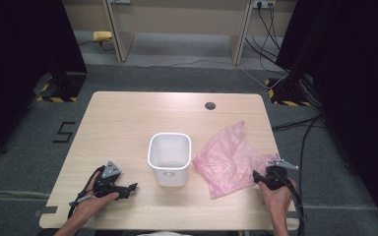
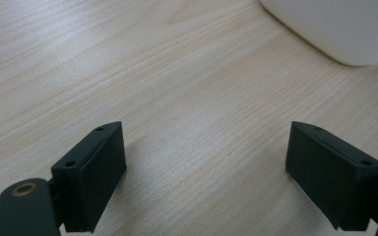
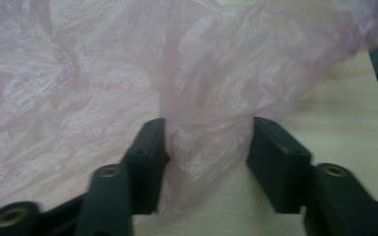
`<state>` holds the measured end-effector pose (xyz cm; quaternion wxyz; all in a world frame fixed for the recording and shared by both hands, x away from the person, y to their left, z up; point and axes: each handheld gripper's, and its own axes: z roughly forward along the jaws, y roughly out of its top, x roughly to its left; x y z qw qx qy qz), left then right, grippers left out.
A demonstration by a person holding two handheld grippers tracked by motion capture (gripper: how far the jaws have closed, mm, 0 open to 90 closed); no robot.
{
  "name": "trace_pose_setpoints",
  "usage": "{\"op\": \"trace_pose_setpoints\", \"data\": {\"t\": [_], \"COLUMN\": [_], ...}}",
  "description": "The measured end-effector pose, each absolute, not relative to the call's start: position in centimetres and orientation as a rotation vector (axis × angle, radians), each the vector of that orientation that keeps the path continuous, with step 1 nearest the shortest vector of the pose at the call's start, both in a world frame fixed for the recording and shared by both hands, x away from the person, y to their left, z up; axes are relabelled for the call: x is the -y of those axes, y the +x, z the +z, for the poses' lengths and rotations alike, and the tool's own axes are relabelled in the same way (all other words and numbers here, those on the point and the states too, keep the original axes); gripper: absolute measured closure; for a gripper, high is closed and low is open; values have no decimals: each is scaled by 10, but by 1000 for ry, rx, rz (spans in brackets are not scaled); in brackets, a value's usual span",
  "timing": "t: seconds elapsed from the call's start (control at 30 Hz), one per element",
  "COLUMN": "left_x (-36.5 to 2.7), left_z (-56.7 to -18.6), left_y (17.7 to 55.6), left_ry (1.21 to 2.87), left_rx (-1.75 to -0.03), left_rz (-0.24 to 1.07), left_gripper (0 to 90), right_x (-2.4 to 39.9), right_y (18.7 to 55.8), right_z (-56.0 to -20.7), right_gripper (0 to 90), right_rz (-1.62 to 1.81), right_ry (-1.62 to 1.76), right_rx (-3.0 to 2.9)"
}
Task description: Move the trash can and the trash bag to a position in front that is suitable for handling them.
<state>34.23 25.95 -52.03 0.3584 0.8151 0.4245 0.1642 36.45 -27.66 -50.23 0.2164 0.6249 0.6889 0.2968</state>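
A white rectangular bin (image 1: 169,157) stands upright and empty at the middle of the wooden table (image 1: 128,123). To its right lies a crumpled pink plastic bag (image 1: 229,160). My right gripper (image 1: 257,176) is at the bag's near right edge. In the right gripper view it (image 3: 209,147) is open, with a fold of the pink bag (image 3: 128,73) lying between the jaws, unclamped. My left gripper (image 1: 132,188) rests low near the table's front left, pointing toward the bin. Its jaws stand wide apart (image 2: 206,142) over bare wood, the bin's corner (image 2: 334,29) just beyond.
A dark round grommet (image 1: 210,105) sits near the table's far edge. Cables (image 1: 300,132) run over the floor to the right, and black curtains hang on both sides. Bare wood stretches across the far and left parts of the table.
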Motion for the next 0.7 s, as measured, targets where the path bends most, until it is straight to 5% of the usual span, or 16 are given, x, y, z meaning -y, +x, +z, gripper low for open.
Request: {"op": "trace_pose_setpoints", "data": {"t": [0.13, 0.3, 0.43, 0.6, 0.7], "left_x": [-259, -259, -259, -259, -259], "left_z": [-520, -520, -520, -520, -520], "left_y": [342, 342, 342, 342, 342], "left_ry": [2101, 2100, 2103, 2105, 2106], "left_rx": [-1096, -1096, -1094, -1093, -1095], "left_rz": [426, 424, 427, 430, 430], "left_gripper": [149, 149, 149, 149, 149], "right_x": [277, 279, 285, 285, 281], "right_y": [379, 395, 413, 417, 413], "right_z": [-503, -503, -502, -493, -488], "right_gripper": [760, 803, 738, 501, 449], "right_rz": [830, 820, 787, 845, 870], "right_ry": [1518, 1345, 1260, 1327, 1345], "right_rx": [-2068, -2169, -2184, -2058, -2013]}}
